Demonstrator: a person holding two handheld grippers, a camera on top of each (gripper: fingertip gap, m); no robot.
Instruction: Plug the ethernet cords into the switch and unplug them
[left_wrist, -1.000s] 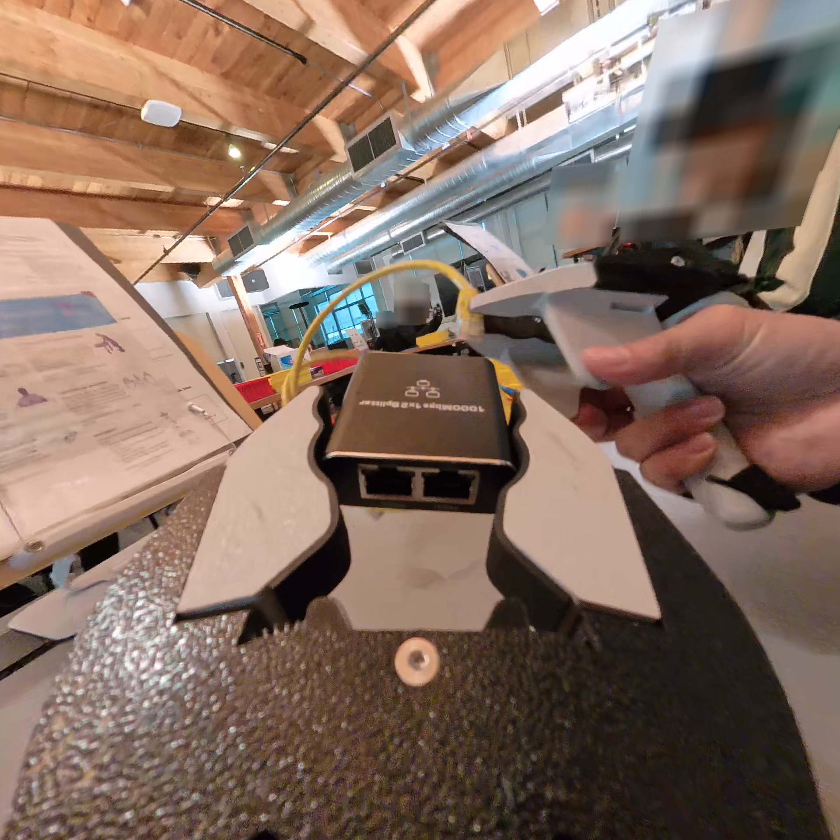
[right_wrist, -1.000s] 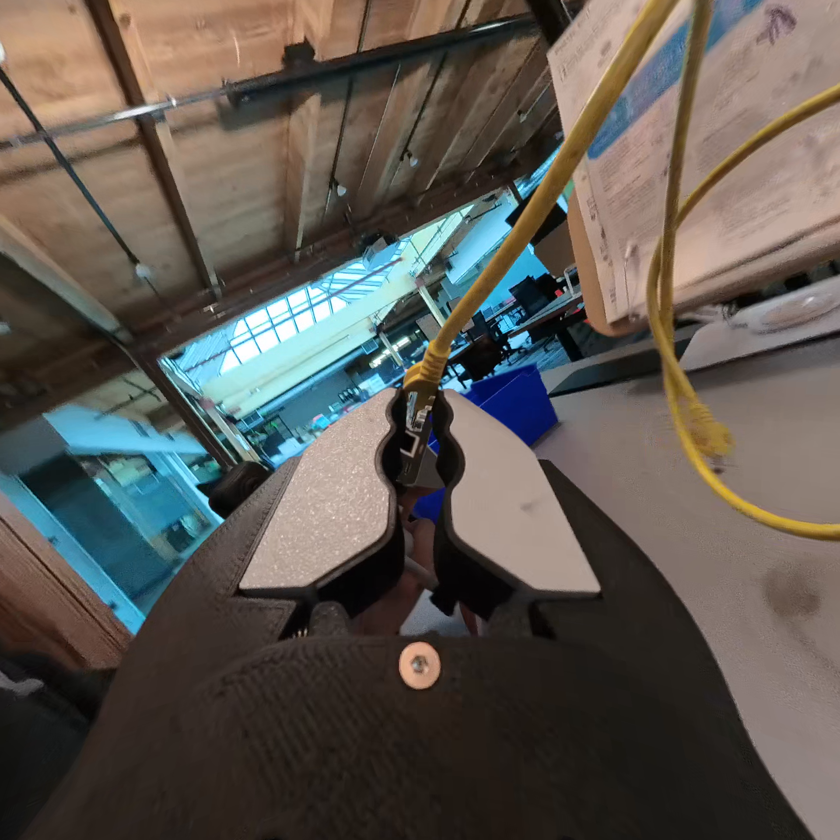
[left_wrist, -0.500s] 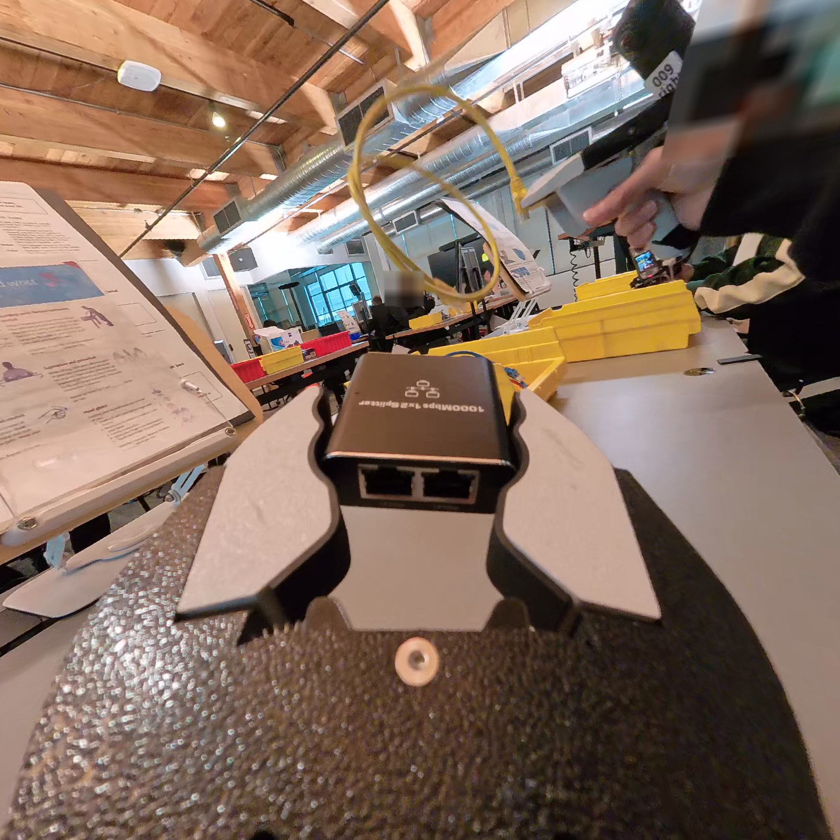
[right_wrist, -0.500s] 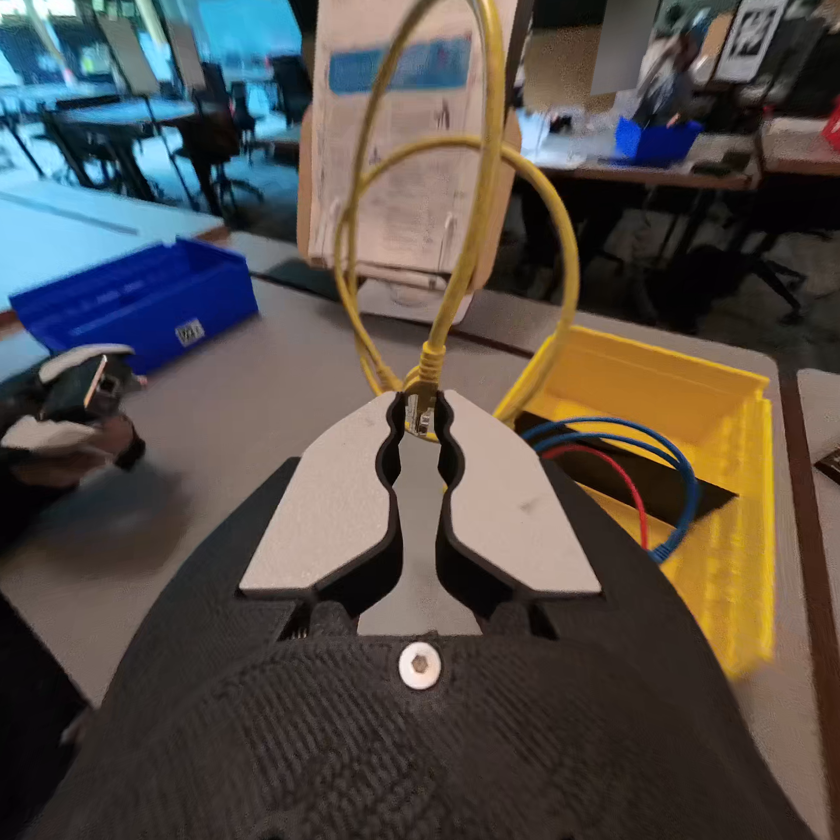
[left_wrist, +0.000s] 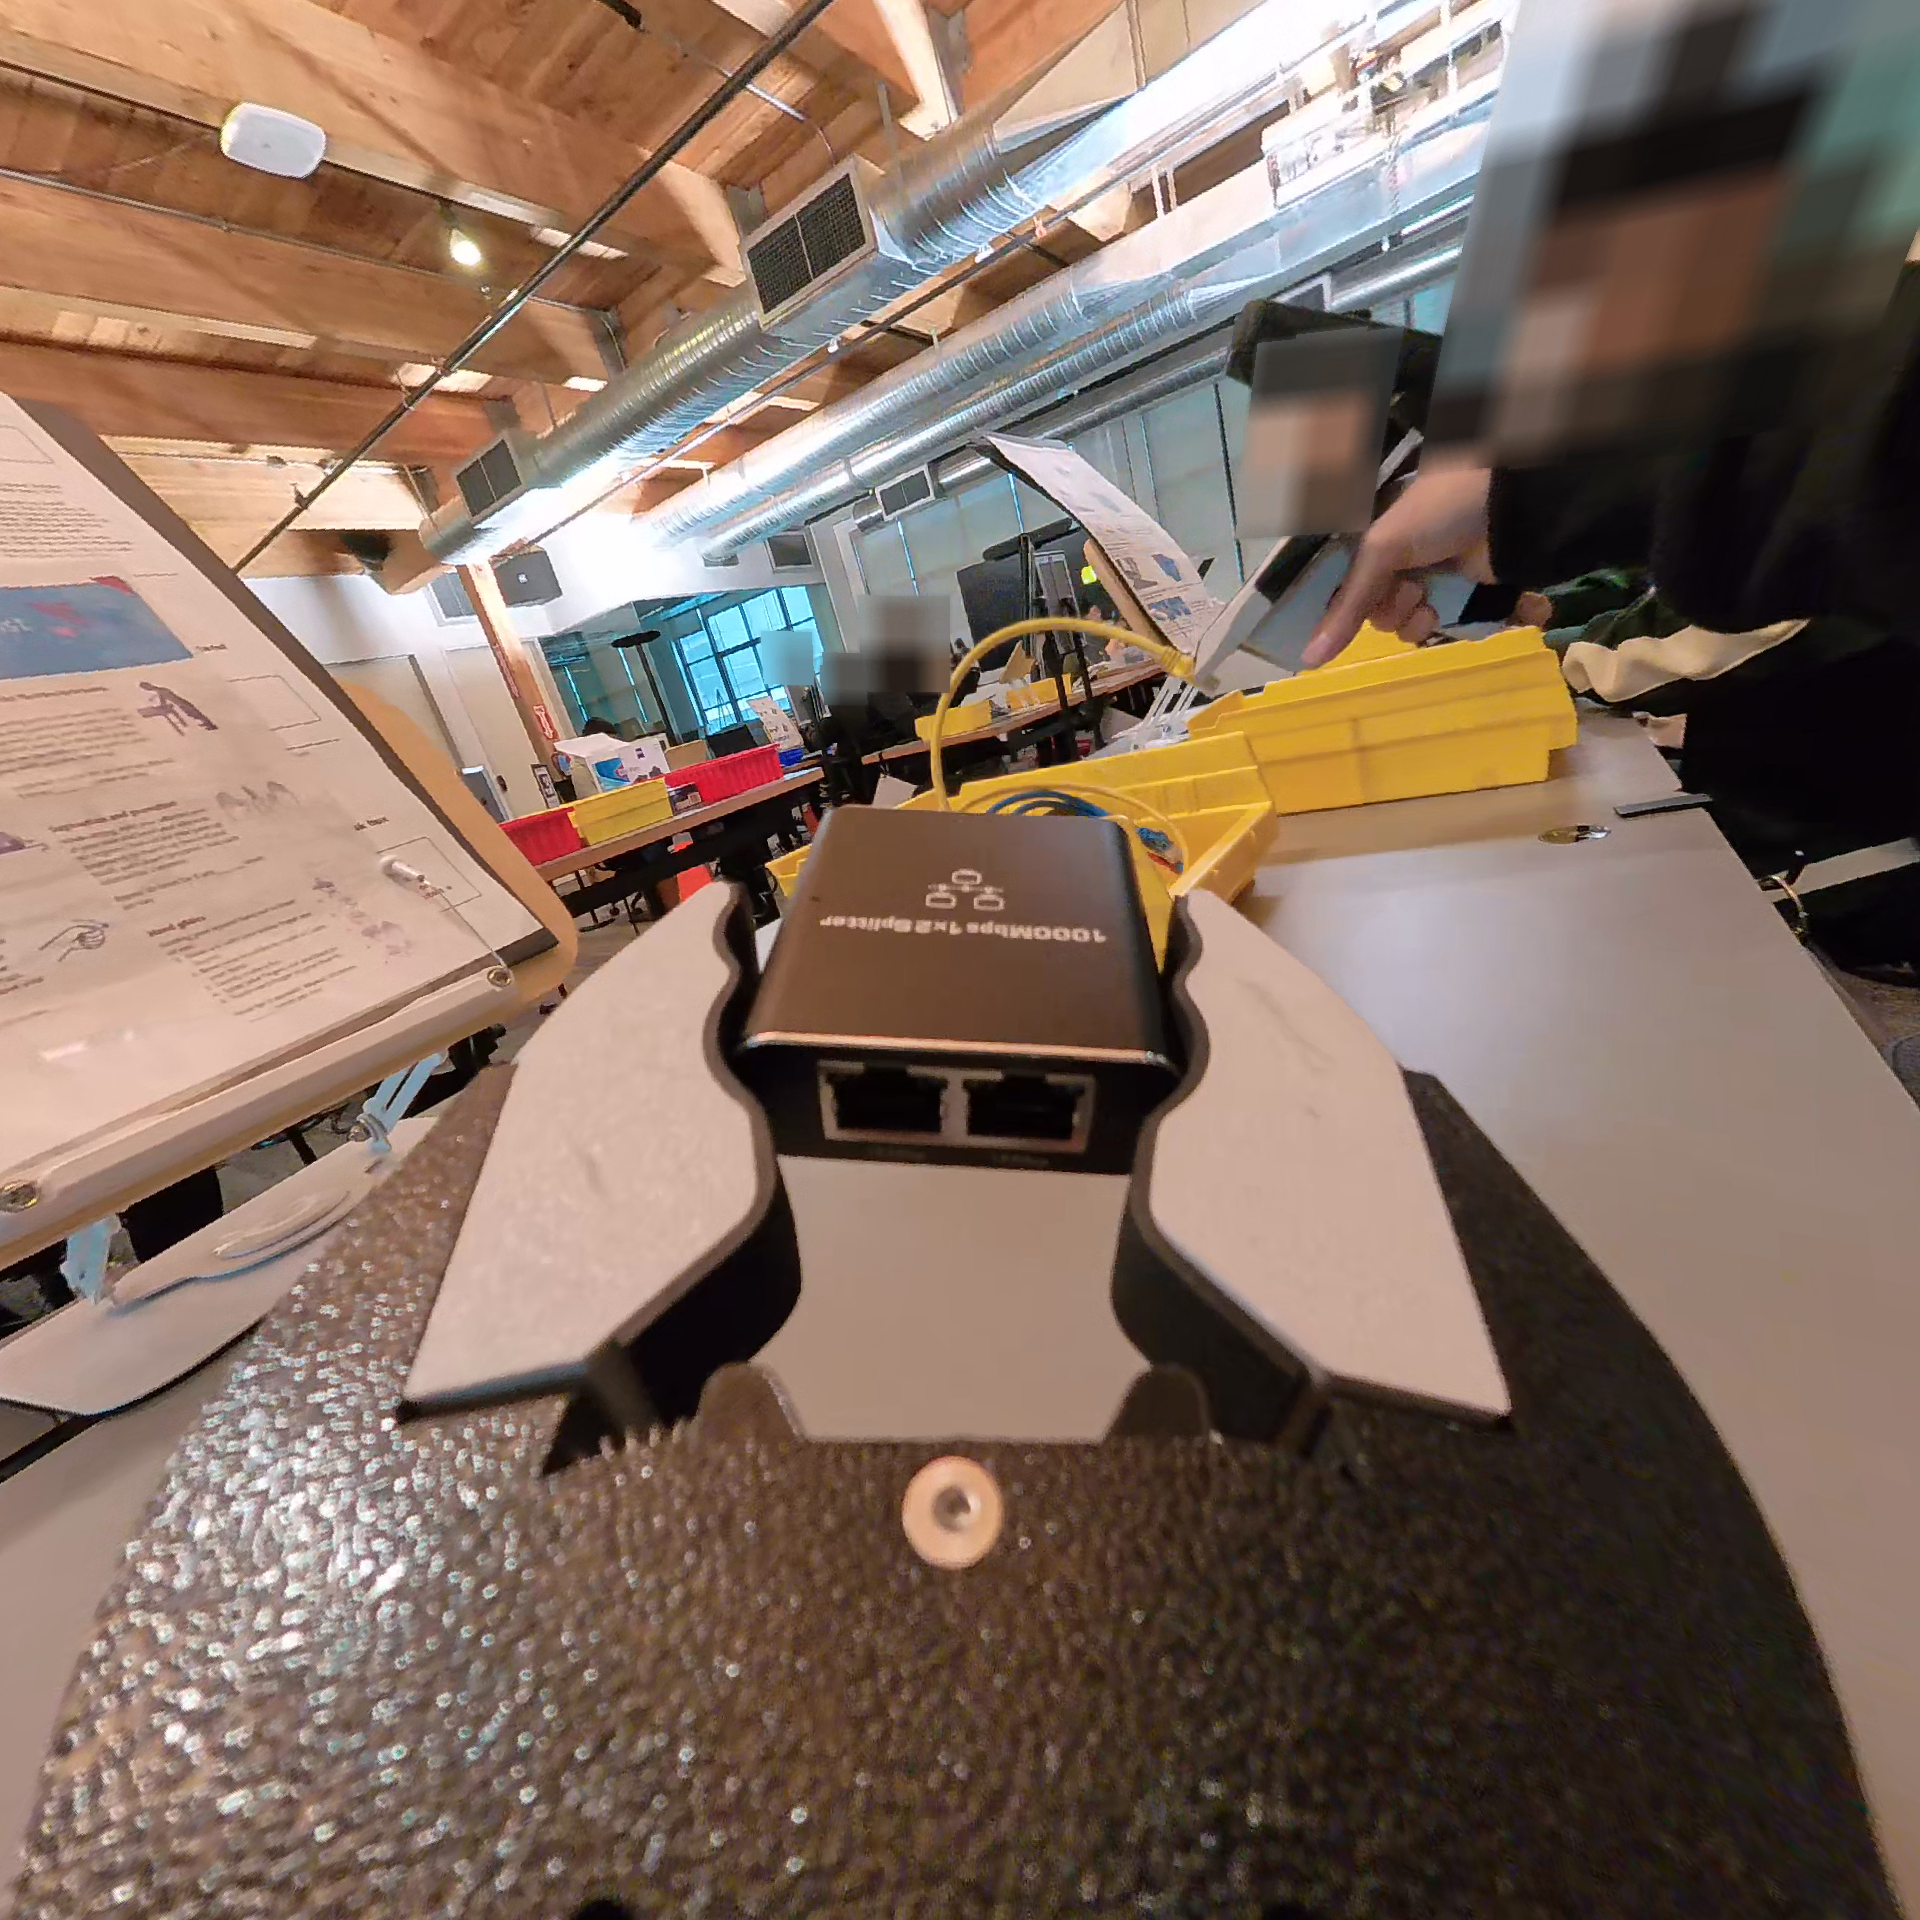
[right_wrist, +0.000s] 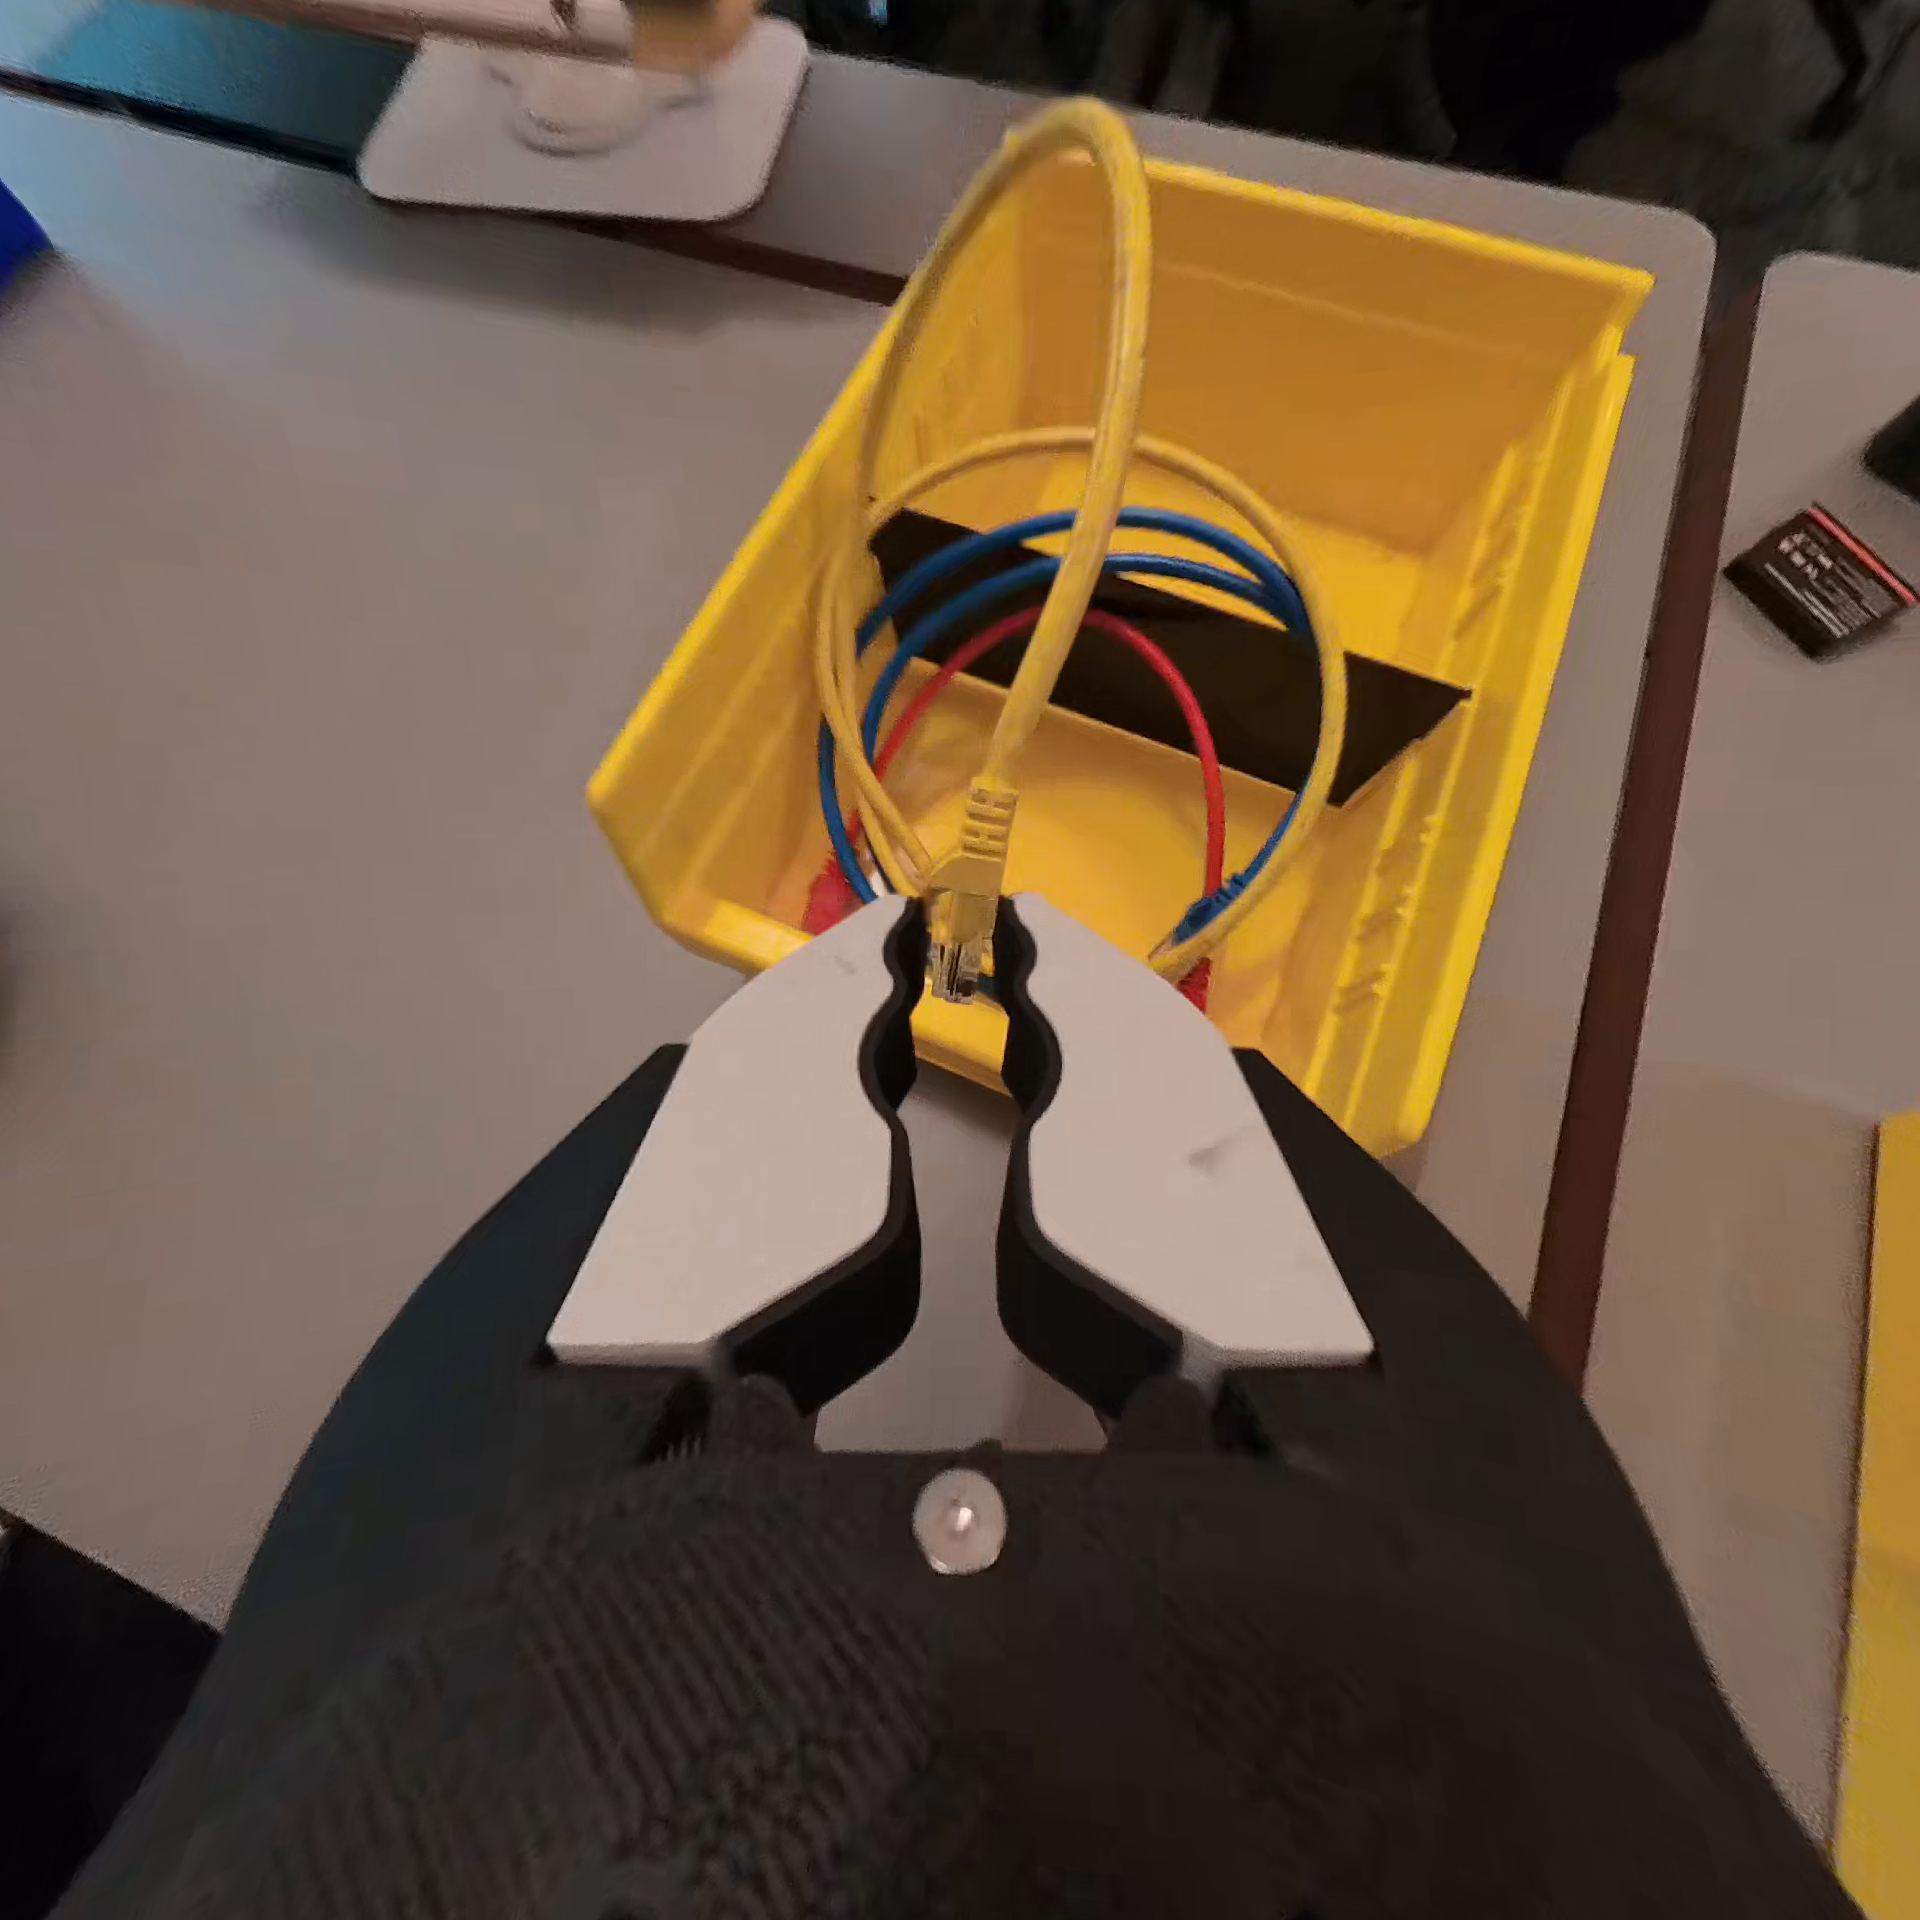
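My left gripper (left_wrist: 961, 925) is shut on a black switch (left_wrist: 961, 935) and holds it above the grey table; its two near ports are empty. My right gripper (right_wrist: 961, 914) is shut on the plug of a yellow ethernet cord (right_wrist: 1091, 499) just above the near end of a yellow bin (right_wrist: 1351, 343). The cord loops up and back down into the bin. A blue cord (right_wrist: 1262, 582) and a red cord (right_wrist: 1205, 769) lie coiled in the bin. In the left wrist view the right gripper (left_wrist: 1205, 665) shows far off, holding the yellow cord (left_wrist: 997, 649) over the bin (left_wrist: 1226, 842).
A black divider (right_wrist: 1247, 675) crosses the bin. An instruction sheet on a stand (left_wrist: 187, 790) is at the left. More yellow bins (left_wrist: 1403, 717) sit at the back right. A small black packet (right_wrist: 1823, 582) lies on the neighbouring table. A person's sleeve (left_wrist: 1766, 499) is at the right.
My right gripper has carried the yellow cord away from the switch, swung down and come low over the yellow bin. My left gripper has kept the switch still.
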